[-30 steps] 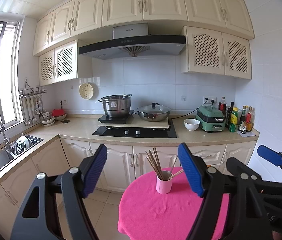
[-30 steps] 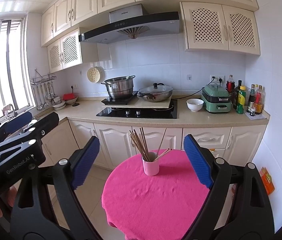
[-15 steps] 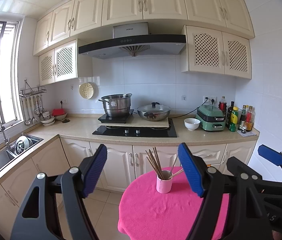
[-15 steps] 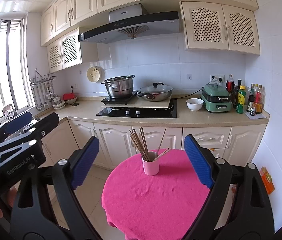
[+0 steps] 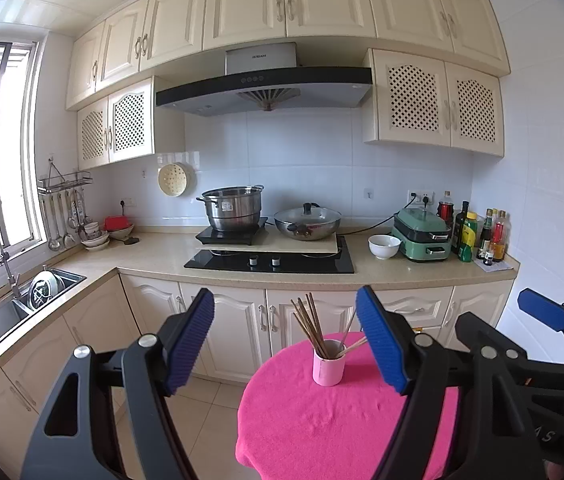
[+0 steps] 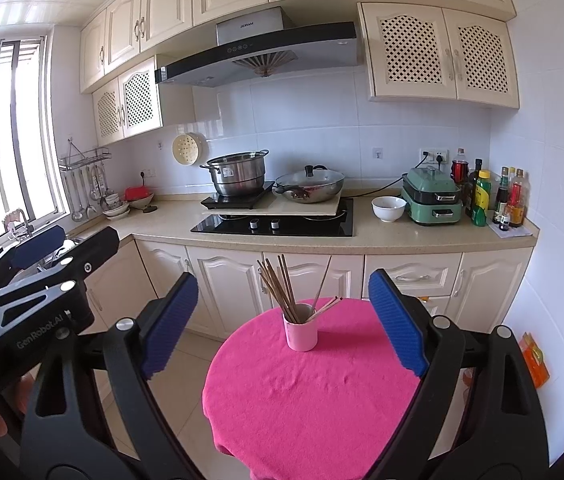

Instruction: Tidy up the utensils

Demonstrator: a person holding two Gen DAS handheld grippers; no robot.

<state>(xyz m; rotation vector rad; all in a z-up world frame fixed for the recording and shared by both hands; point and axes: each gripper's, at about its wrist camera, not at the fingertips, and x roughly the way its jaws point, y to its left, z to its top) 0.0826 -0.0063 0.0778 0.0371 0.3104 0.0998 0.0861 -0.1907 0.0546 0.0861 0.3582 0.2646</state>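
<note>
A pink cup (image 5: 328,368) stands upright on a round table with a pink cloth (image 5: 321,432); it also shows in the right wrist view (image 6: 301,333). Several wooden chopsticks (image 5: 310,326) stand in it, fanned out, also seen in the right wrist view (image 6: 280,288). My left gripper (image 5: 285,342) is open and empty, well short of the cup. My right gripper (image 6: 282,320) is open and empty, also held back from the cup. Each gripper shows at the edge of the other's view.
Behind the table runs a kitchen counter (image 6: 361,240) with a hob (image 6: 274,224), a steel pot (image 6: 238,174), a wok (image 6: 309,186), a white bowl (image 6: 388,208), a green cooker (image 6: 433,196) and bottles (image 6: 509,200). A sink (image 5: 22,300) is at the left.
</note>
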